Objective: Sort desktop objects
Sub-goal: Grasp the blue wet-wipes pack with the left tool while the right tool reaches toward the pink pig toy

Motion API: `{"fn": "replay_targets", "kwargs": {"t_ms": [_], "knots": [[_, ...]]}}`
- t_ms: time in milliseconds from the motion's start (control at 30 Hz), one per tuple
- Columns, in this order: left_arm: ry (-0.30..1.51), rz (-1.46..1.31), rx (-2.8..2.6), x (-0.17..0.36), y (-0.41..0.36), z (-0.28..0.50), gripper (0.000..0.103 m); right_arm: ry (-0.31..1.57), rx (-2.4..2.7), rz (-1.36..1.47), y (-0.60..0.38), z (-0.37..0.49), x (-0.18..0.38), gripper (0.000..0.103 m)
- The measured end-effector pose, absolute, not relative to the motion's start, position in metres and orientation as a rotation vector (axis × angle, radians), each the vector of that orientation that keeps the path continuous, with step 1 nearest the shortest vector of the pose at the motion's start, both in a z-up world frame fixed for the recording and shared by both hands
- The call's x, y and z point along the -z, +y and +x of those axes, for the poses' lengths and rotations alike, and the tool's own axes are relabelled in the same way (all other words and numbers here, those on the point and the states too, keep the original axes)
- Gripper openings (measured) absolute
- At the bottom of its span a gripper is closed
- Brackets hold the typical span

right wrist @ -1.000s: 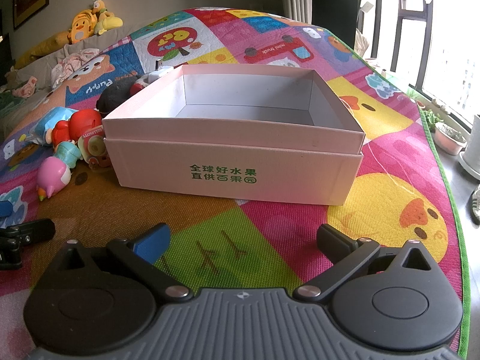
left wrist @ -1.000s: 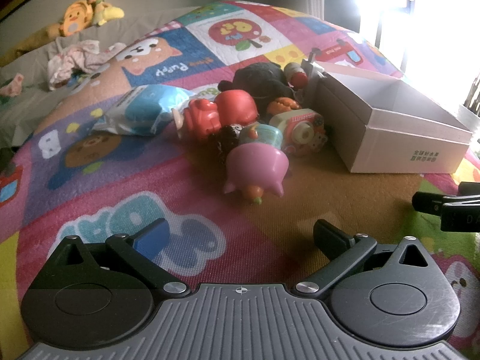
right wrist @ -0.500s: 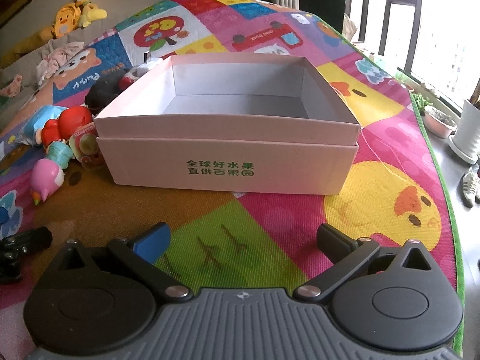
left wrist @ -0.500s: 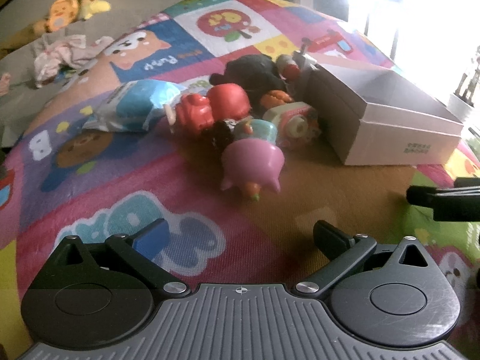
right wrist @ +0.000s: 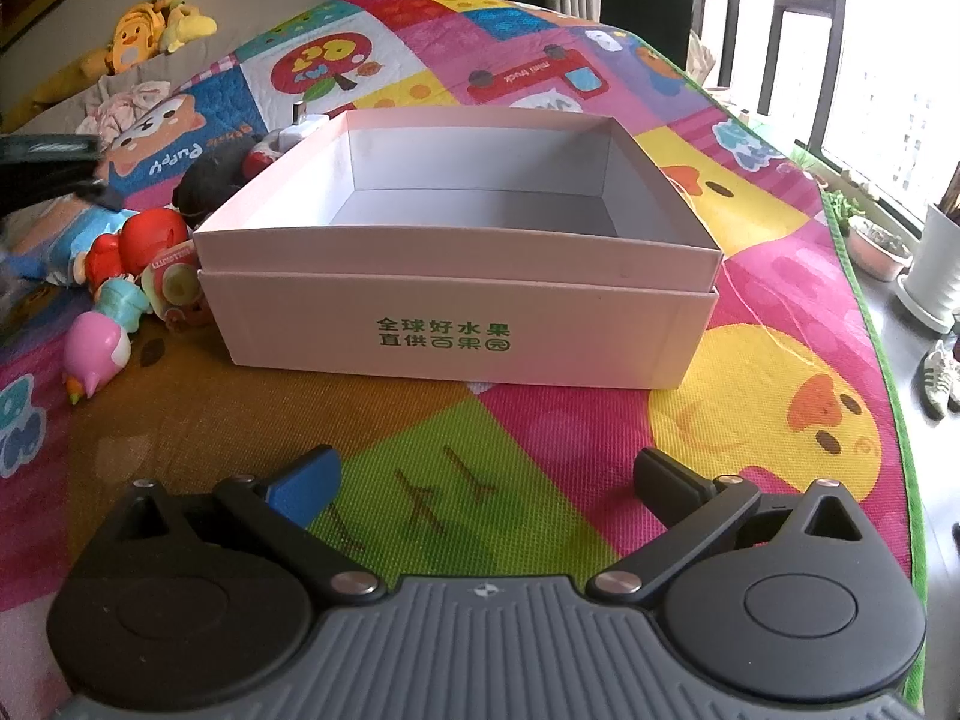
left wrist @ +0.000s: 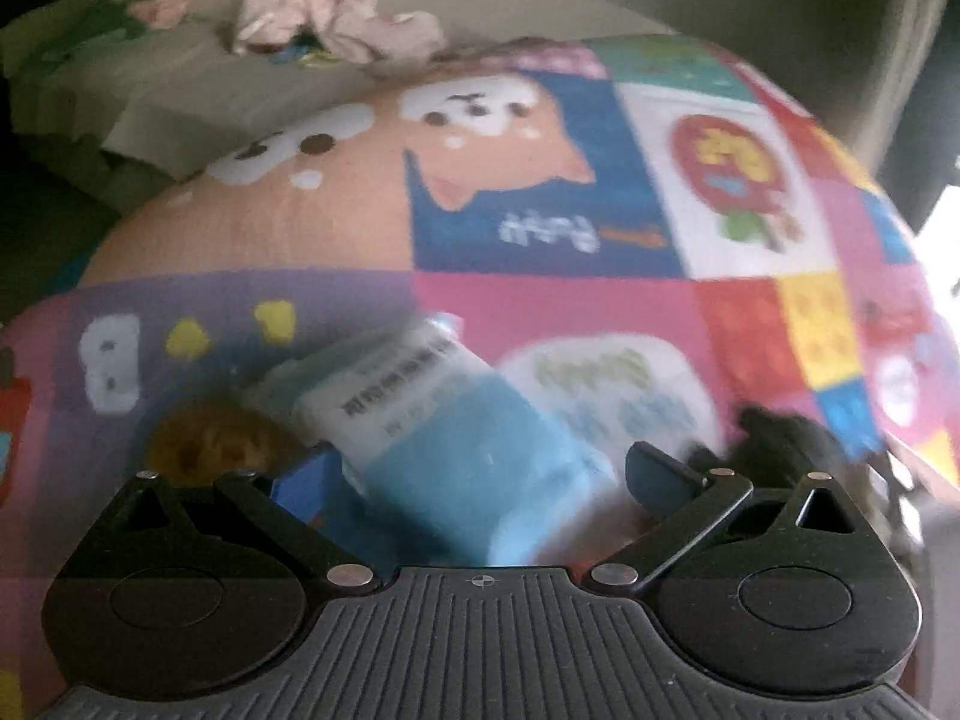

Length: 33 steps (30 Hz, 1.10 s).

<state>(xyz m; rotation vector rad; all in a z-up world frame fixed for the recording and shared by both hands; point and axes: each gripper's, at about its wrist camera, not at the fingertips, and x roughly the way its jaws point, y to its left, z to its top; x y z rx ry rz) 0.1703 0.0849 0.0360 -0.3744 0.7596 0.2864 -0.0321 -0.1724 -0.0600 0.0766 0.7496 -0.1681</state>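
In the blurred left wrist view, my left gripper [left wrist: 480, 468] is open, with a blue and white packet [left wrist: 456, 438] lying between its fingers. A black plush toy [left wrist: 786, 444] sits just to the right. In the right wrist view, my right gripper [right wrist: 486, 474] is open and empty above the mat, in front of an empty white box [right wrist: 462, 252]. Left of the box lies a toy pile: a red figure [right wrist: 144, 240], a pink figure [right wrist: 96, 354], a black plush [right wrist: 210, 180]. The left gripper [right wrist: 54, 174] hangs over the pile.
A colourful play mat [right wrist: 540, 438] covers the surface. A grey sofa with crumpled clothes [left wrist: 336, 18] and yellow plush toys [right wrist: 144, 36] is behind. White plant pots [right wrist: 936, 264] and a shoe [right wrist: 942, 372] stand on the floor at the right, by the window.
My left gripper has moved forward and left over the toy pile, down to the blue packet, which now lies between its fingers. The right gripper stayed nearly still.
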Motion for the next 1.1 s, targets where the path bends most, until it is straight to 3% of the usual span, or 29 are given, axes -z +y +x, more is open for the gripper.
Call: {"fn": "replay_targets", "kwargs": {"t_ms": [67,200,400,700,767,833,967,1000,1067,1100], "knots": [[0.755,-0.332,-0.324,-0.033,0.091,0.18,0.078,0.75,0.167,0.078,-0.173,-0.032,0.06,0.103],[0.731,-0.278,-0.281,-0.035,0.1,0.163,0.062,0.752,0.162,0.079,-0.173,-0.031,0.06,0.103],[0.637,-0.183,-0.168,-0.051,0.097,0.08,0.058,0.754,0.159,0.073,-0.173,-0.031,0.06,0.103],[0.688,-0.219,0.147,-0.035,0.061,-0.023,0.06,0.752,0.159,0.064,-0.172,-0.031,0.06,0.103],[0.676,-0.17,0.143,-0.031,0.056,-0.036,0.07,0.752,0.138,0.041,-0.168,-0.031,0.058,0.103],[0.65,-0.123,0.128,-0.03,0.057,-0.046,0.088,0.739,0.065,0.008,-0.157,-0.033,0.05,0.103],[0.64,-0.099,0.112,-0.021,0.061,-0.049,0.095,0.665,-0.1,0.022,-0.124,-0.033,0.024,0.102],[0.65,-0.118,0.119,-0.019,0.063,-0.048,0.095,0.662,-0.135,0.041,-0.115,-0.029,0.019,0.098],[0.637,-0.129,0.122,-0.018,0.066,-0.047,0.096,0.692,-0.201,0.092,-0.099,-0.013,0.013,0.077],[0.635,-0.135,0.123,-0.017,0.066,-0.046,0.096,0.709,-0.216,0.127,-0.092,-0.006,0.012,0.075]]}}
